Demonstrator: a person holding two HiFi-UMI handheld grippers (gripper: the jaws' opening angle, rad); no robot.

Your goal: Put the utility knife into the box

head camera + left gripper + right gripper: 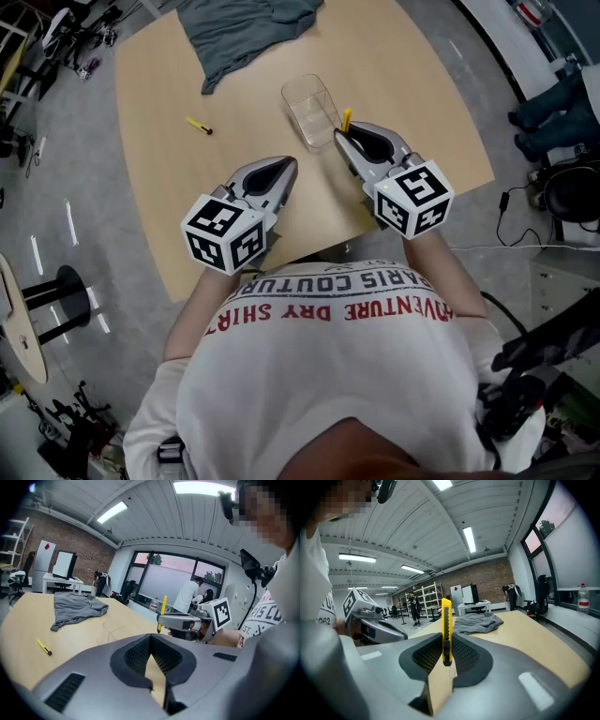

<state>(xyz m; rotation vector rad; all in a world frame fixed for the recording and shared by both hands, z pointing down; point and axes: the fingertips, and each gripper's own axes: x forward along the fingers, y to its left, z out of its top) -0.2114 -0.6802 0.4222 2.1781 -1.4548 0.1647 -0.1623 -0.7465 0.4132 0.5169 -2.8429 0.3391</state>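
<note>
Right gripper view is showing the right claw pinching a yellow utility knife between its pads, the knife standing upright and rising above the jaw tips. In the head view, that claw is hanging over the bench just beside the near right corner of the clear box. The utility knife is poking up next to the box's wall, not inside it. The left claw is sitting to the left and nearer the person. In the left gripper view, the left claw is showing its jaws pressed together on nothing. Farther out, a second yellow knife is lying on the bench left of the box. A grey cloth is lying crumpled at the bench's far edge.
</note>
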